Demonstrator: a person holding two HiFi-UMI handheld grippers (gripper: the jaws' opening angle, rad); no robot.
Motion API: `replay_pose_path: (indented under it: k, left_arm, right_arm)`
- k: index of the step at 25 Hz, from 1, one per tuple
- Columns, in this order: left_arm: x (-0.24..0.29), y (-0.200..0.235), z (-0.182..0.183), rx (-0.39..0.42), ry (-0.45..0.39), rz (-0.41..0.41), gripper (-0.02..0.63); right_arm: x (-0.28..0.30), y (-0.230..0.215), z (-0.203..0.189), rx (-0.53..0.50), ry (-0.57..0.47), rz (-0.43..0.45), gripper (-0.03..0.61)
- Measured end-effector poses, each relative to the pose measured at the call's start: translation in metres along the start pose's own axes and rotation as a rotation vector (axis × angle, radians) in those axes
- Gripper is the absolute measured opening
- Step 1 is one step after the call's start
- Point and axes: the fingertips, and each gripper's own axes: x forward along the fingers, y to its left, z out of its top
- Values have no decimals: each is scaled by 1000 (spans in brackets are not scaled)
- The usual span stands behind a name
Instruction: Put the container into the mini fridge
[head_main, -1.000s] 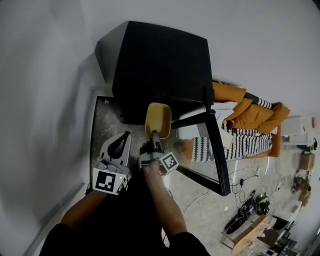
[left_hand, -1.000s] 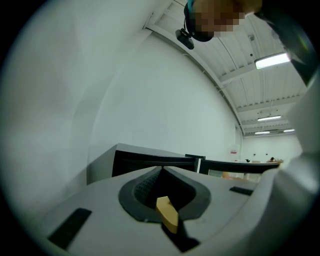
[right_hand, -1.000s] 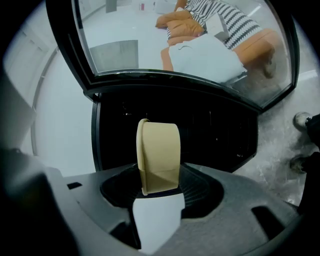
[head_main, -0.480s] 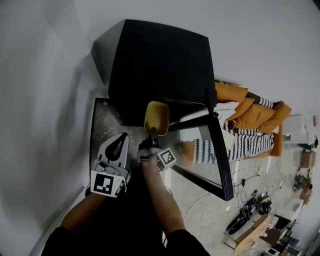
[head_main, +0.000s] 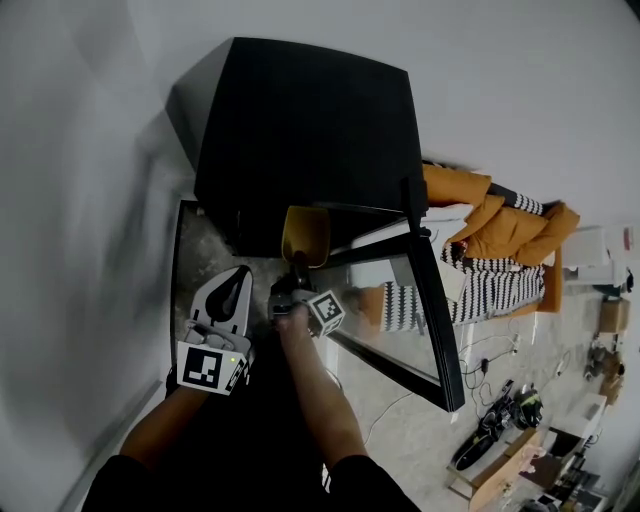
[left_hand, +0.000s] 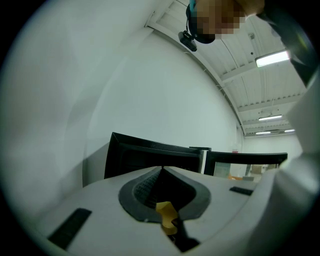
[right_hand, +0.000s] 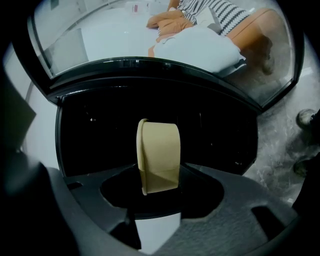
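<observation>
**Yellow tub at the fridge mouth**

Left tongs (left_hand: 161, 169) are pinched together on nothing (tips touching) and hang beside the other pair. Right tongs (right_hand: 159, 176) stand fairly wide, clamped on the one container (right_hand: 159, 155). It is held on edge just before the dark opening of the single black mini fridge (head_main: 300, 130), its long axis pointing inward and its rim turned sideways. One glass door (head_main: 425, 300) hangs open at the right.

Orange fabric (head_main: 488, 213) w/ b&w striped cloth (head_main: 512, 287) beside it; cables (head_main: 488, 352) & cardboard box (head_main: 497, 471) on floor (head_main: 400, 425).
</observation>
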Motion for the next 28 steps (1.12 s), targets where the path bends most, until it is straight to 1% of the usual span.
replay_pose_path:
  k: [4, 12, 28]
  left_arm:
    - [10, -5, -10, 5, 1, -8, 5]
    - [24, -8, -13, 21, -2, -17, 6]
    - [32, -4, -24, 21, 8, -5, 6]
  right_arm:
    - [11, -12, 10, -6, -7, -7, 210]
    - [31, -34, 21, 8, -24, -36, 210]
    - [66, -39, 27, 5, -22, 9, 209]
